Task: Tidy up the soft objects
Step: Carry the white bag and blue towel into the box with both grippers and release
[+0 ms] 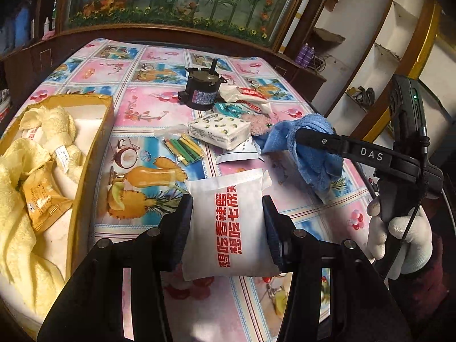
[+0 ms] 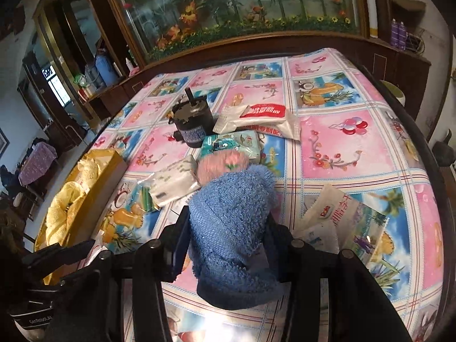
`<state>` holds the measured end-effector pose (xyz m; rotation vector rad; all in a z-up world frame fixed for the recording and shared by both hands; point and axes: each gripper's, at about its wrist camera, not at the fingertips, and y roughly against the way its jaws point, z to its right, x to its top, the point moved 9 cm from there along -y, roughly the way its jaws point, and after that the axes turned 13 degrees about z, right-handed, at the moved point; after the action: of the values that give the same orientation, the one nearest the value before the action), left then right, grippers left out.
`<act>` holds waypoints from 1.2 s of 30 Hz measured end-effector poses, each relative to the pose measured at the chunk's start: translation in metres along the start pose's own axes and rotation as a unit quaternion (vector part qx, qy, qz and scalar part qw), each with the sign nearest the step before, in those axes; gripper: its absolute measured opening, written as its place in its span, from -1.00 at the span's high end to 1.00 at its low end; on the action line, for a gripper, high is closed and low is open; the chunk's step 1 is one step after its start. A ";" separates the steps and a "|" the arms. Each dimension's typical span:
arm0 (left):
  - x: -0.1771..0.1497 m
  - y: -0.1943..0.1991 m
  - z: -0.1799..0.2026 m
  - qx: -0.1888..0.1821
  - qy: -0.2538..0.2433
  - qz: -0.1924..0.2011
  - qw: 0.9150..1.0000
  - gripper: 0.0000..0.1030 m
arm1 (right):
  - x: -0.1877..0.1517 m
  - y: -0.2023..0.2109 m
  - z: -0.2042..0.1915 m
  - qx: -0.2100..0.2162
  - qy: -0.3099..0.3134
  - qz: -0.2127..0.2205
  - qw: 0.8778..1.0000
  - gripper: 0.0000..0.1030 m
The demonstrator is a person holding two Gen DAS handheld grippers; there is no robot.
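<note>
My left gripper (image 1: 227,202) is shut on a white soft packet (image 1: 228,228) with red print, held upright above the patterned tablecloth. In the right wrist view my right gripper (image 2: 228,216) is shut on a bunched blue towel (image 2: 230,228); the left wrist view shows that blue towel (image 1: 310,148) hanging from the right gripper's finger (image 1: 313,138), with a white-gloved hand (image 1: 404,236) on the handle. A yellow cardboard box (image 1: 94,148) at the left holds pale yellow towels (image 1: 51,131) and an orange packet (image 1: 42,199).
A black motor (image 1: 202,91) stands mid-table. Near it lie a tissue pack (image 1: 219,131), a bag of coloured sticks (image 1: 183,146), a pink fluffy item (image 2: 222,164), a teal tissue pack (image 2: 230,142), a white-and-red packet (image 2: 262,116) and flat sachets (image 2: 336,213). A wooden cabinet (image 2: 256,45) backs the table.
</note>
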<state>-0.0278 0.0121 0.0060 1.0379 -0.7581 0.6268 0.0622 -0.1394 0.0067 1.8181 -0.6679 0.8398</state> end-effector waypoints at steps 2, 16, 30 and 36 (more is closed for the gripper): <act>0.003 0.014 -0.002 -0.001 0.006 0.010 1.000 0.07 | 0.009 0.018 -0.004 0.014 -0.013 0.021 1.000 0.10; 0.009 0.095 -0.103 0.055 0.103 0.072 0.991 0.07 | 0.051 0.075 -0.054 0.056 -0.007 0.111 0.992 0.10; 0.005 0.123 -0.183 0.131 0.155 0.099 0.974 0.07 | 0.045 0.063 -0.150 0.165 0.025 0.072 0.983 0.10; -0.004 0.121 -0.204 0.163 0.164 0.088 0.969 0.07 | 0.020 0.035 -0.199 0.231 0.003 0.010 0.973 0.10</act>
<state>-0.0718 0.2452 0.0034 1.1342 -0.4668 1.0737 -0.0014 0.0315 0.0966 2.2239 -0.5144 1.0791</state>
